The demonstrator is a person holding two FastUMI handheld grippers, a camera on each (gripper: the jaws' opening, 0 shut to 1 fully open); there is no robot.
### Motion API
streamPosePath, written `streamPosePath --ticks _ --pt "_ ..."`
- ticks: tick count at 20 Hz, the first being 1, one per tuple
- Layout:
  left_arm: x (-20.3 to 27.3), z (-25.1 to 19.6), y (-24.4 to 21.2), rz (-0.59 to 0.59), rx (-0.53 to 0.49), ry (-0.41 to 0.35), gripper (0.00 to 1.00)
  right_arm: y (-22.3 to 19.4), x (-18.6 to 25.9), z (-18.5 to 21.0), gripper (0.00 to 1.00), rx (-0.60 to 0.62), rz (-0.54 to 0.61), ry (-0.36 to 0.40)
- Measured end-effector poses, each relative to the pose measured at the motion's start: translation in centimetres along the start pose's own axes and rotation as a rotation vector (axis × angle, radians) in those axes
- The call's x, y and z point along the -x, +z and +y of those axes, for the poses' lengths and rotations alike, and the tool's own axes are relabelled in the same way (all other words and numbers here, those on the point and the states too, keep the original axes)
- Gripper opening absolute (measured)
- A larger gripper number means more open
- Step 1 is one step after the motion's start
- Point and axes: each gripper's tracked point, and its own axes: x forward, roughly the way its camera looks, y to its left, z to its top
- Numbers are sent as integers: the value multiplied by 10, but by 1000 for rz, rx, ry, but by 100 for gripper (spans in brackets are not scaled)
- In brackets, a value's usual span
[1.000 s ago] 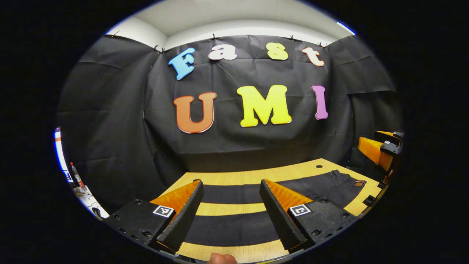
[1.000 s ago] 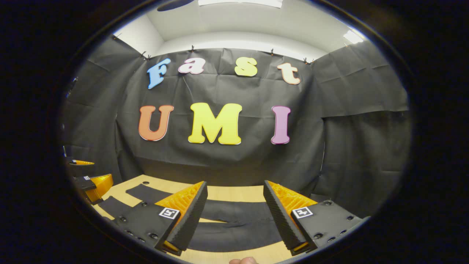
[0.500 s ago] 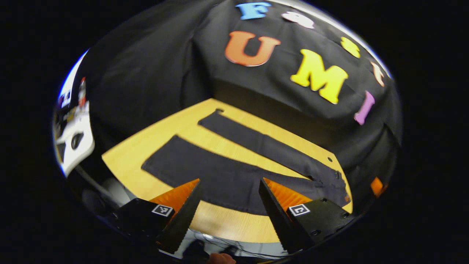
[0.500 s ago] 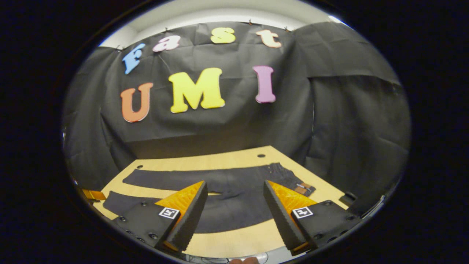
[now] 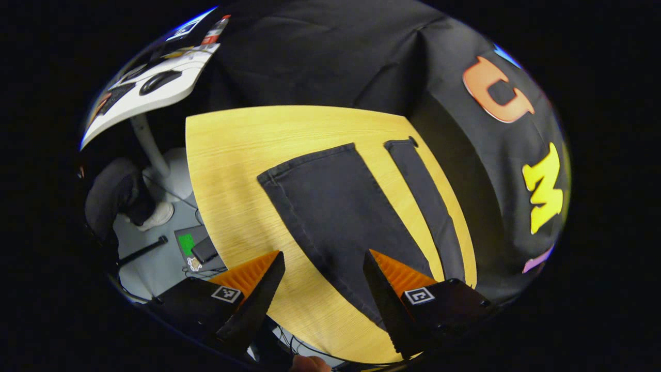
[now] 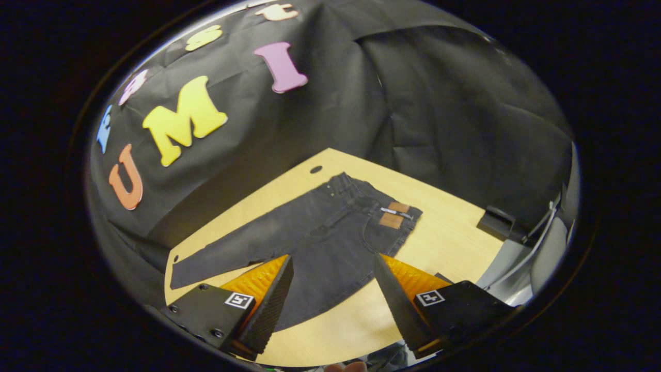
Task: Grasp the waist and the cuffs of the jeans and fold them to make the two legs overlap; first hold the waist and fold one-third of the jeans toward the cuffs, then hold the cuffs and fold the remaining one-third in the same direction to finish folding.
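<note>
Both tools, left [image 5: 323,299] and right [image 6: 333,305], gape wide above the jeans [image 6: 320,232], holding nothing, and might pinch just one layer, so the legs fold crooked on the worktop [image 5: 232,150].

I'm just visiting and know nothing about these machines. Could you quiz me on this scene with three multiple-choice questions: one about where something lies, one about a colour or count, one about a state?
1. Where do the jeans lie?
A. Spread flat on the wooden table
B. In a heap on the floor
C. Hung on the black cloth wall

2. What colour is the patch at the waistband?
A. Green
B. Brown
C. White

3. How do the right tongs stand?
A. Shut on a cuff
B. Shut on the waistband
C. Open, gripping nothing

Answers:
1 A, both legs lie apart on the tabletop.
2 B, it shows brown against the dark denim.
3 C, a wide gap parts the fingers above the cloth; the left tongs are open too.
</note>
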Motion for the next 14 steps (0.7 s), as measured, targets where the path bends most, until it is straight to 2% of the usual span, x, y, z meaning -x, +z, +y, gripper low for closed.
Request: streamPosePath --ticks 3,5,8,11,14 --pt "-9 5 6 -2 86 36 99 1 -19 -19 98 -56 40 -33" --pt "-14 9 13 -12 99 56 99 5 -33 -25 98 -106 60 -47" --pt "-22 5 23 -23 143 54 98 15 -51 -38 98 -152 72 -70" --pt "-27 4 31 -27 177 52 96 19 -68 -54 98 -271 104 -101" --pt "-31 3 37 -39 181 45 96 17 -84 -67 98 -338 140 -120"
